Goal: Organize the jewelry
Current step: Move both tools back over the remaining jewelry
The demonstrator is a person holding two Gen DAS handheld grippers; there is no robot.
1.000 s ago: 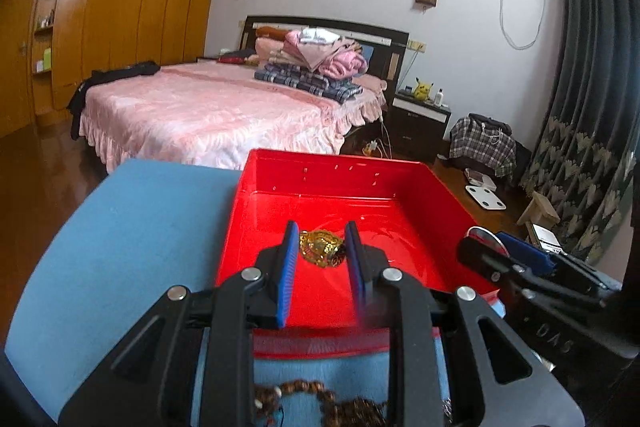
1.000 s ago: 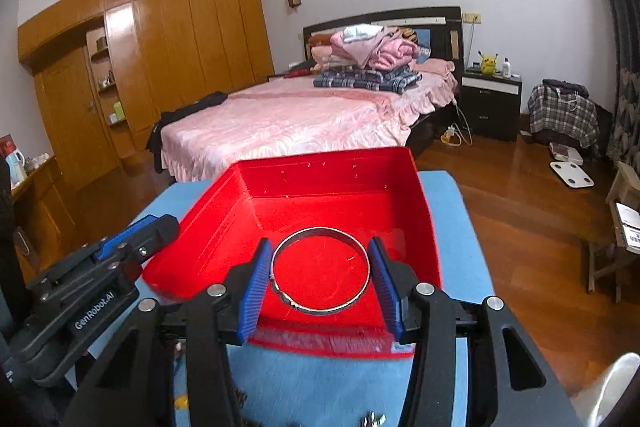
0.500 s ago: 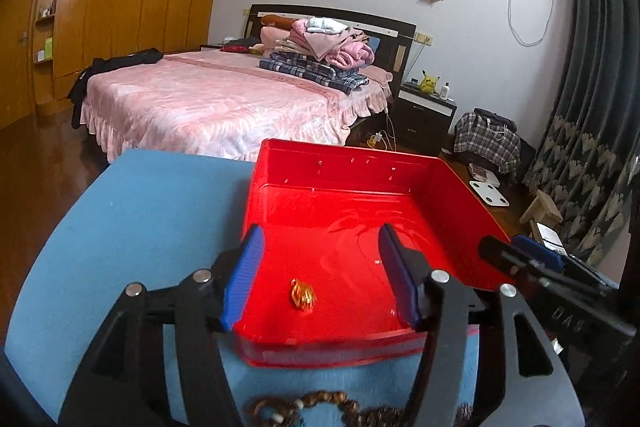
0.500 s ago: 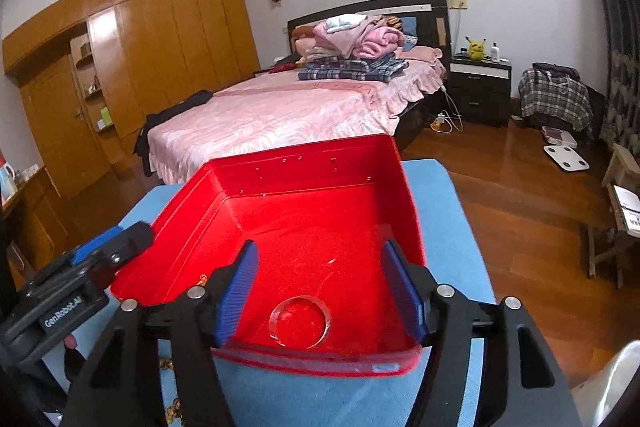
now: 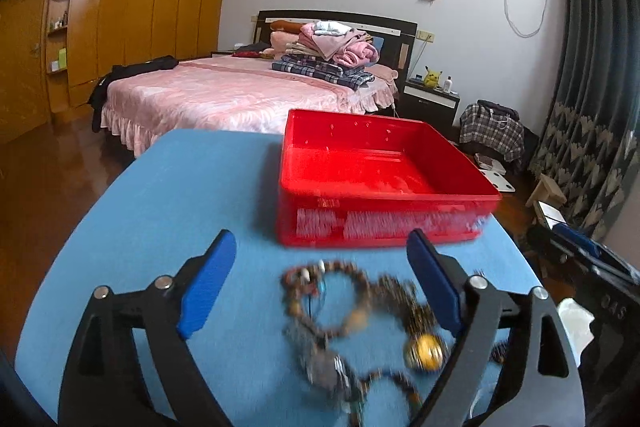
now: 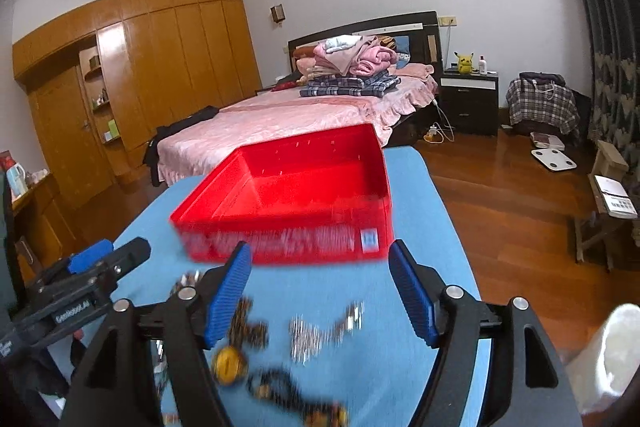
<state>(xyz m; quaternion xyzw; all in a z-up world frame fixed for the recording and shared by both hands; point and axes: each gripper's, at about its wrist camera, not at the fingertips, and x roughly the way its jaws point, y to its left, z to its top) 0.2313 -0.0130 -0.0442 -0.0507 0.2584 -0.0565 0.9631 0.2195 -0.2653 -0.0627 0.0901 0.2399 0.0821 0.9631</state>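
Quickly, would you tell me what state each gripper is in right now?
Left gripper: open, holding nothing, above the jewelry.
Right gripper: open, holding nothing.

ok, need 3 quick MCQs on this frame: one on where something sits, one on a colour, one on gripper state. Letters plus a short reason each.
1. Where does the pile of jewelry lie?
A. inside the bin
B. on the blue tabletop, on the near side of the bin
C. on the bed

2. What colour is the plastic bin?
A. red
B. green
C. white

3. How do the left gripper and right gripper stand?
A. both shut on jewelry
B. left shut, right open
C. both open, holding nothing

Key:
1 B: the beads and chains lie on the blue tabletop between the gripper fingers, outside the bin's near wall.
2 A: its walls and floor are bright red in both wrist views.
3 C: each pair of blue pads stands wide apart with nothing between them.
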